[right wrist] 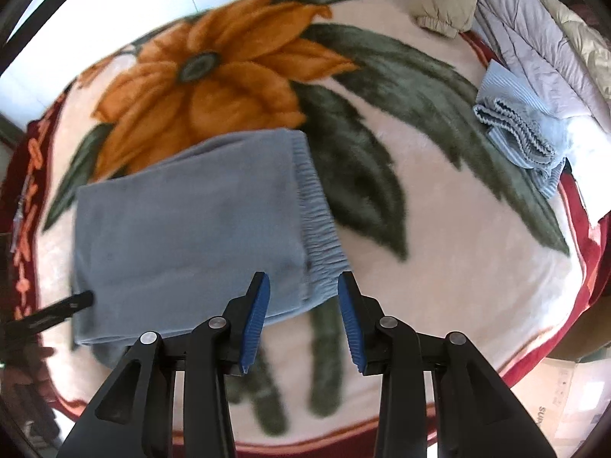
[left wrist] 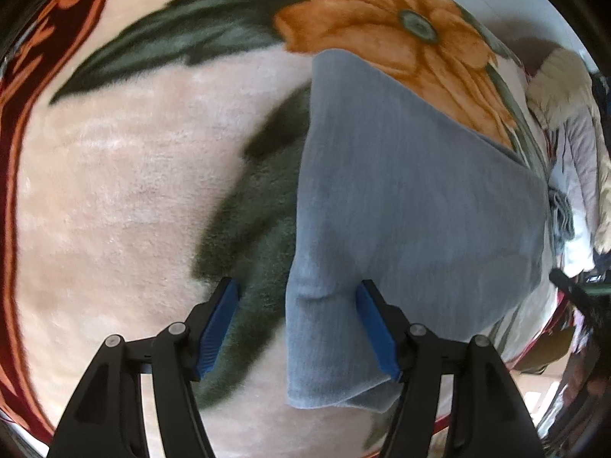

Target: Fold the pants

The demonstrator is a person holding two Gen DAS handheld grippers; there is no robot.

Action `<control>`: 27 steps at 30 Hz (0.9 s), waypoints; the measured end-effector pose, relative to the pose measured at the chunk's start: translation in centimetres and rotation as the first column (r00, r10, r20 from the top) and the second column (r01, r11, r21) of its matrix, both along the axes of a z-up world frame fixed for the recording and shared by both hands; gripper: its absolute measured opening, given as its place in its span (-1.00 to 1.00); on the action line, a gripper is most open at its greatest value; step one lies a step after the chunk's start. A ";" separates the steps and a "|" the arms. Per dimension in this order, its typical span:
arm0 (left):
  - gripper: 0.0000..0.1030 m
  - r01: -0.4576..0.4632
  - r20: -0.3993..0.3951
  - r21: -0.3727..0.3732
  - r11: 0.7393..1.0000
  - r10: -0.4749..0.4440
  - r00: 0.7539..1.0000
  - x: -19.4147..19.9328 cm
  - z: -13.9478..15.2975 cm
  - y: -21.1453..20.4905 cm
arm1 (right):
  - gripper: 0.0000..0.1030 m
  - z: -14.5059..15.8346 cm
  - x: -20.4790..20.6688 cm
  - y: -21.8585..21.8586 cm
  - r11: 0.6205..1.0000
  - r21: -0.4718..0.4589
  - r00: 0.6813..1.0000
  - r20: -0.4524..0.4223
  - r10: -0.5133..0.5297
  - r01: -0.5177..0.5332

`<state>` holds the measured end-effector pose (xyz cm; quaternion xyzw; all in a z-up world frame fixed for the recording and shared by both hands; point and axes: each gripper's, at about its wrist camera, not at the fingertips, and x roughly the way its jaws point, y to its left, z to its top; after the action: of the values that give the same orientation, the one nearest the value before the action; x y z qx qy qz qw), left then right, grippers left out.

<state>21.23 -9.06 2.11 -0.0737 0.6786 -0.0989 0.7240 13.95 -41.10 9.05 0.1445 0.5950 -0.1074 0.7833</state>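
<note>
Right wrist view: grey-blue fleece pants with a gathered elastic waistband (right wrist: 191, 225) lie as a compact folded rectangle on the cream plush blanket with the orange flower and green leaves (right wrist: 439, 229), which covers a bed.
Pants position: left of centre, below the flower; waistband (right wrist: 320, 213) runs along the edge at 3 o'clock, fold edge at 9 o'clock.
Right gripper (right wrist: 303, 305): jaws apart, nothing between the blue pads; it hovers over the waistband corner at 5 o'clock of the pants, no visible contact.
Left wrist view: same pants (left wrist: 412, 206) seen lengthwise, flat, layers stacked at the near end.
Left gripper (left wrist: 298, 324): jaws wide apart, straddling the near edge of the pants; cloth sits between the pads, right pad close against it, not clamped.
Done: judging by the stacked layers, legs are folded together and doubled over; edges roughly aligned.
Left: at most a final tidy or one more fold; looks close to finished.
Other: pale blue ribbed knit garment (right wrist: 523, 133) bunched at 2 o'clock, well apart from the pants.
</note>
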 end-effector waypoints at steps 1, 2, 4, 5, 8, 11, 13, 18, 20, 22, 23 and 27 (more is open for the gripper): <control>0.37 -0.001 -0.002 -0.005 1.000 0.001 1.000 0.0 -0.1 0.0 | -0.28 0.4 0.0 0.3 1.000 0.010 1.000 0.012 0.003 -0.003; 0.37 0.000 -0.001 -0.008 1.000 0.000 1.000 -0.1 -0.2 0.0 | -0.28 0.7 0.1 0.8 1.000 0.015 1.000 0.021 0.010 -0.010; 0.38 0.003 0.004 -0.011 1.000 -0.003 1.000 -0.1 -0.4 -0.1 | -0.28 1.1 0.5 2.0 0.999 0.027 0.999 0.031 0.030 -0.031; 0.38 0.008 0.006 -0.012 1.000 -0.008 1.000 -0.2 -0.3 -0.2 | -0.28 1.0 0.8 2.7 0.998 0.038 0.998 0.037 0.042 -0.044; 0.38 0.016 0.009 -0.017 1.000 -0.016 1.000 -0.3 -0.3 -0.4 | -0.28 -0.1 1.5 4.5 0.995 0.072 0.998 0.025 0.066 -0.067; 0.31 0.022 0.015 -0.034 0.999 -0.022 1.000 -0.5 -0.2 -0.3 | -0.28 -1.8 2.0 6.4 0.992 0.092 0.997 0.015 0.080 -0.081; 0.26 0.030 0.020 -0.038 0.999 -0.029 0.999 -0.5 -0.2 -0.3 | -0.28 -3.3 2.2 7.4 0.991 0.105 0.997 -0.011 0.081 -0.080; 0.23 0.054 0.040 -0.052 0.997 -0.052 0.998 -0.6 -0.3 -0.5 | -0.28 -5.8 2.1 9.0 0.994 0.062 0.993 -0.065 0.098 -0.094; 0.01 0.077 0.048 -0.061 0.995 -0.074 0.996 -0.6 -0.1 -0.7 | -0.28 -5.1 2.0 8.9 0.994 0.066 0.994 -0.064 0.092 -0.087; -0.39 0.088 0.036 -0.104 0.991 -0.085 0.996 -0.5 0.1 -0.9 | -0.28 -4.4 1.7 8.5 0.994 0.081 0.995 -0.057 0.079 -0.074; -0.45 0.087 0.031 -0.110 0.990 -0.084 0.996 -0.4 0.2 -1.0 | -0.28 -4.2 1.4 8.3 0.994 0.090 0.996 -0.053 0.070 -0.065; -0.70 0.079 0.029 -0.148 0.986 -0.076 0.997 -0.2 0.7 -0.7 | -0.28 -2.6 0.0 7.6 0.994 0.102 0.999 -0.030 0.042 -0.039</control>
<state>21.00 -9.72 2.84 -0.0998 0.6631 -0.1782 0.7202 13.99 -33.46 6.47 0.1702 0.6150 -0.0636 0.7673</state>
